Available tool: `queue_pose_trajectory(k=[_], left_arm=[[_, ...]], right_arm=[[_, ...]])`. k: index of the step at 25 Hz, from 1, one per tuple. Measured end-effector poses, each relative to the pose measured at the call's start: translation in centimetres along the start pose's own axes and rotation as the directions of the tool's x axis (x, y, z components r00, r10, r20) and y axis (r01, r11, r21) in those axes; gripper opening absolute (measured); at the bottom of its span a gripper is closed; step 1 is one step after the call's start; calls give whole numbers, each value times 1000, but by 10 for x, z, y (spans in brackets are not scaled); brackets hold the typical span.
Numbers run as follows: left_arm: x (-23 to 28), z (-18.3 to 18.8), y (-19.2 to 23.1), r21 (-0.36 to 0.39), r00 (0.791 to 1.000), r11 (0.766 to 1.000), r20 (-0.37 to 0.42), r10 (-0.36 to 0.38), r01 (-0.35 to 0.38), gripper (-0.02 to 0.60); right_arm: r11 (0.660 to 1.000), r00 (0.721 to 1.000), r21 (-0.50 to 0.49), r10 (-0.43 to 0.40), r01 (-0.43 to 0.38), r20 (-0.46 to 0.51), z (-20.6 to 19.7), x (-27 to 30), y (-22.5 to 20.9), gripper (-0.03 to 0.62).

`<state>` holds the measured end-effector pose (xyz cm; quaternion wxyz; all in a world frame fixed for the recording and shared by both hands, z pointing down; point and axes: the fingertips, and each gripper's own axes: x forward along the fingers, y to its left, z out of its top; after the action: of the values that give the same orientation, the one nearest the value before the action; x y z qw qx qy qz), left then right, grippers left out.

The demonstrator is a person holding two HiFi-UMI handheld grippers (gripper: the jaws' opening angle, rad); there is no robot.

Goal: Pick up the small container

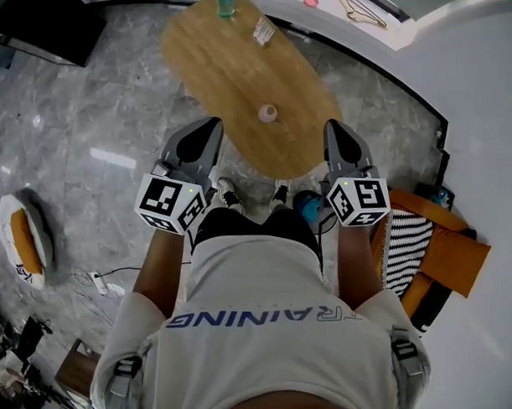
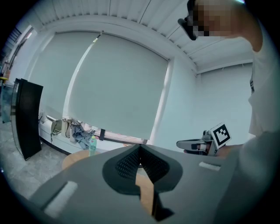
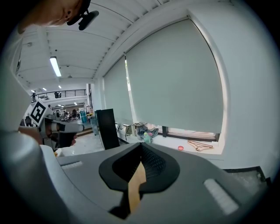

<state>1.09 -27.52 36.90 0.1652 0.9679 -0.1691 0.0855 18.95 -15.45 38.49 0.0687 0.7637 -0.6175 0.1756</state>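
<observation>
The small container (image 1: 267, 113), a pinkish cup, stands on the oval wooden table (image 1: 219, 64), toward its near end. My left gripper (image 1: 213, 124) hangs over the table's near left edge, to the left of the cup and apart from it. On the other side, my right gripper (image 1: 332, 127) is held just off the near right edge, also clear of the cup. Both are shut and hold nothing. In the left gripper view the left gripper (image 2: 140, 147) shows jaws closed tip to tip; the right gripper (image 3: 141, 144) looks the same in its own view. Neither gripper view shows the cup.
A green bottle (image 1: 225, 4) and a small packet (image 1: 264, 29) sit at the table's far end. An orange chair (image 1: 443, 252) with a striped cushion stands at the right, a black cabinet (image 1: 44, 20) at the far left, a pet bed (image 1: 20, 233) on the floor.
</observation>
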Motion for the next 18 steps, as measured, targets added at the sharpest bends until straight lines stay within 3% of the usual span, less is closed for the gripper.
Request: queue_pose_trajectory(k=[12, 18], left_arm=[[31, 13, -54, 27, 993, 992, 21, 120, -121, 0], [29, 10, -51, 22, 989, 989, 16, 146, -146, 0]], right_arm=[[989, 989, 1, 150, -150, 17, 10, 2, -63, 12], [984, 984, -12, 177, -177, -10, 4, 4, -62, 12]])
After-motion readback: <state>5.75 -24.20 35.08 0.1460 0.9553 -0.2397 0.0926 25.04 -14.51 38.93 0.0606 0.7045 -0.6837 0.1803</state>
